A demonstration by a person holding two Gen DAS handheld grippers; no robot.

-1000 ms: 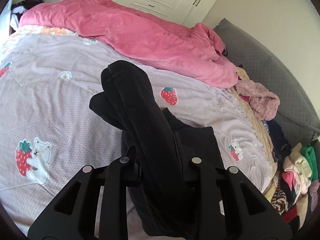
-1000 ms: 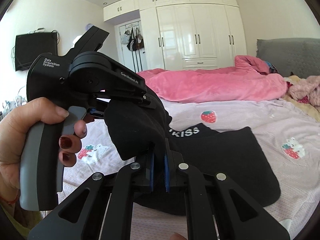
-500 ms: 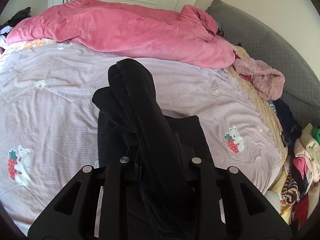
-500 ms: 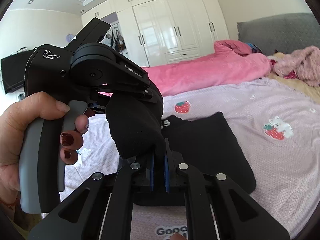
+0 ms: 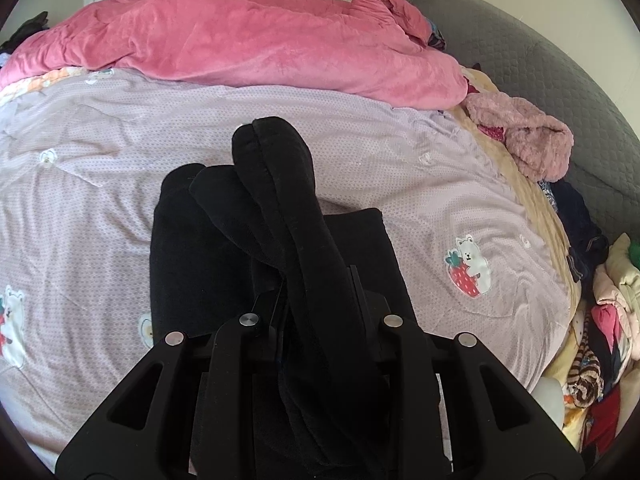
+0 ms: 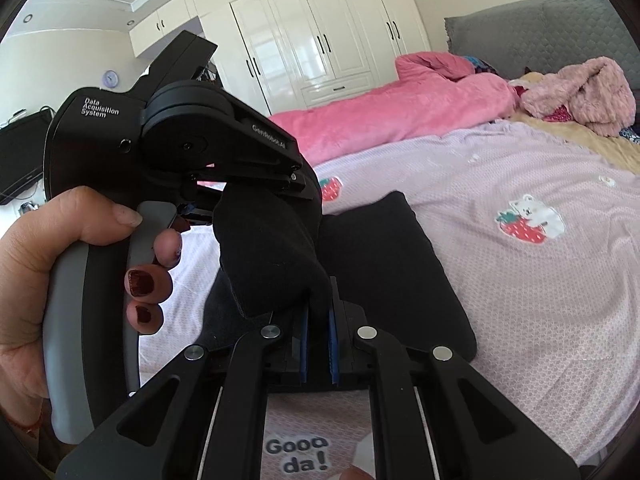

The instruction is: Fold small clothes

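A small black garment (image 5: 188,260) lies folded on the lilac bedspread (image 5: 100,152); it also shows in the right wrist view (image 6: 392,264). My left gripper (image 5: 316,300) is shut on a bunched black edge of the garment (image 5: 280,184), which rises past the fingers. My right gripper (image 6: 318,320) is shut on another bunched part of the garment (image 6: 264,256), just below the left gripper's body (image 6: 192,136), which a hand (image 6: 48,264) holds. The two grippers are close together above the folded cloth.
A pink duvet (image 5: 240,40) lies across the far side of the bed. A fluffy pink garment (image 5: 528,140) and a pile of mixed clothes (image 5: 600,340) lie along the right edge by the grey headboard (image 5: 560,72). White wardrobes (image 6: 312,40) stand behind.
Both grippers have carried the held black cloth across over the rest of the garment. The "KISS" print is now covered and the garment looks narrower.
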